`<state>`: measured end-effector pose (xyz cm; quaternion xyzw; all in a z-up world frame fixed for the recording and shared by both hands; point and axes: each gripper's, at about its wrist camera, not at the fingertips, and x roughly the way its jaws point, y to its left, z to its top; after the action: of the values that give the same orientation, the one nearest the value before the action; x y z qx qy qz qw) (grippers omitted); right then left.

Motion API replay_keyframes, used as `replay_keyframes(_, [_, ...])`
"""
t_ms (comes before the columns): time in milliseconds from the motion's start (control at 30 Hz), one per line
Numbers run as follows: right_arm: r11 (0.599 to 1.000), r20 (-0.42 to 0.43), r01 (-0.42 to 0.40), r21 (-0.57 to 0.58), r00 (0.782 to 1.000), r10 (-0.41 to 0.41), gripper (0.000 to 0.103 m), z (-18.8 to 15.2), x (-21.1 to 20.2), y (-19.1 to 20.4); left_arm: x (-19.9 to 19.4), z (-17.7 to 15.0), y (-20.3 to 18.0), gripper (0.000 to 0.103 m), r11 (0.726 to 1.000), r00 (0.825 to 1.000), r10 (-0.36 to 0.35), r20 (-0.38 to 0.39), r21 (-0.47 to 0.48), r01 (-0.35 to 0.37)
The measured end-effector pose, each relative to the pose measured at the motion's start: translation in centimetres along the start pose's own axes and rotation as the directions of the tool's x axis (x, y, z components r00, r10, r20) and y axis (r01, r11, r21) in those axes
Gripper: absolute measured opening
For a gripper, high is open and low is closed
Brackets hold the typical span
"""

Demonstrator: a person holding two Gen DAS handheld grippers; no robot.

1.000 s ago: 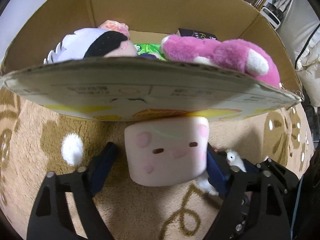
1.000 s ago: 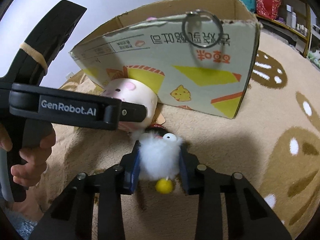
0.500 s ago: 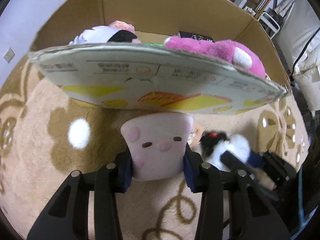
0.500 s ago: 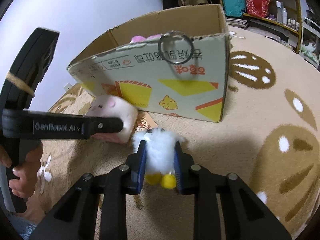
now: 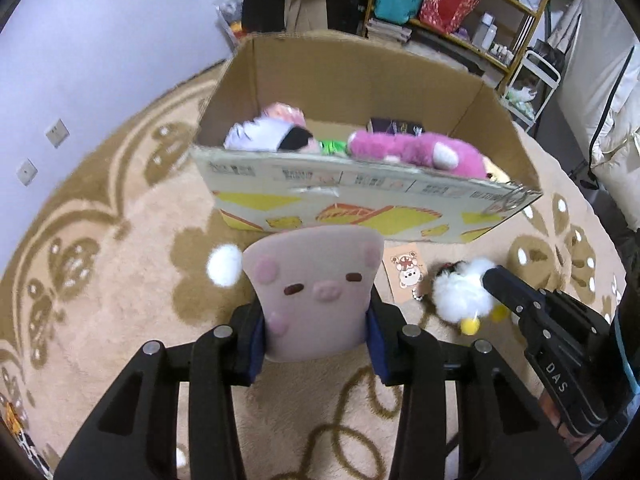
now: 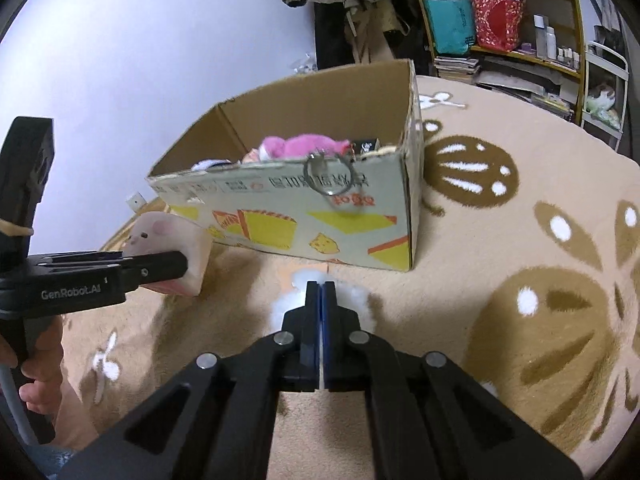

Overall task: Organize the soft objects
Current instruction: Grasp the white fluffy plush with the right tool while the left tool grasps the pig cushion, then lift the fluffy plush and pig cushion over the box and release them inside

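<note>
My left gripper [image 5: 316,332] is shut on a pale pink cube plush with a pig face [image 5: 312,284] and holds it above the carpet in front of the open cardboard box [image 5: 360,200]. The cube plush also shows in the right wrist view [image 6: 168,248]. My right gripper [image 6: 321,292] is shut tight on a fluffy white penguin plush [image 6: 288,308], squashed between the fingers; the penguin shows in the left wrist view [image 5: 464,292]. Its key ring [image 6: 330,176] hangs in front of the camera. The box [image 6: 320,216] holds a pink bear plush [image 5: 412,150] and a white-haired doll [image 5: 268,136].
A small card with a bear picture [image 5: 406,272] lies on the beige patterned carpet [image 6: 520,280] before the box. Shelves with bags and bottles [image 6: 500,20] stand behind. A white wall [image 5: 100,40] is on the left.
Both grippers have lifted and pulled back from the box, each carrying its plush. The right gripper has squeezed much tighter on the penguin. The box interior is now in view.
</note>
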<state>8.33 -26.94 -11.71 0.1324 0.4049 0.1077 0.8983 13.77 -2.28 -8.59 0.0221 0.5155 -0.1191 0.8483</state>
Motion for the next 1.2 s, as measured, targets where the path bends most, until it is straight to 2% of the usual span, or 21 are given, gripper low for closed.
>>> replay_keyframes(167, [1.000, 0.025, 0.008, -0.006, 1.000, -0.008, 0.002, 0.4, 0.0, 1.2, -2.3, -0.1, -0.3, 0.040, 0.999, 0.998, 0.035, 0.058, -0.017, -0.034])
replay_keyframes(433, [1.000, 0.101, 0.009, -0.026, 0.995, -0.006, 0.001, 1.6, -3.7, 2.4, -5.2, -0.3, -2.1, 0.040, 0.992, 0.980, 0.124, 0.155, -0.025, -0.122])
replay_keyframes(800, [0.996, 0.243, 0.022, -0.082, 0.970, -0.002, 0.001, 5.1, -8.5, 3.8, -9.7, 0.7, -2.6, 0.040, 0.982, 0.940, 0.185, 0.288, -0.022, -0.187])
replay_keyframes(900, [0.994, 0.269, 0.023, -0.103, 0.963, 0.005, 0.001, 6.7, -9.2, 4.2, -10.6, 1.5, -3.1, 0.041, 0.972, 0.917, 0.225, 0.329, -0.006, -0.236])
replay_keyframes(1067, [0.989, 0.302, 0.028, -0.144, 0.953, 0.017, 0.001, 9.4, -9.7, 5.2, -10.9, 3.5, -3.2, 0.041, 0.971, 0.911, 0.224, 0.347, -0.006, -0.237])
replay_keyframes(1200, [0.986, 0.325, 0.032, -0.166, 0.946, 0.024, 0.001, 11.3, -9.4, 6.0, -10.6, 5.7, -3.1, 0.041, 0.977, 0.915, 0.200, 0.349, -0.007, -0.211])
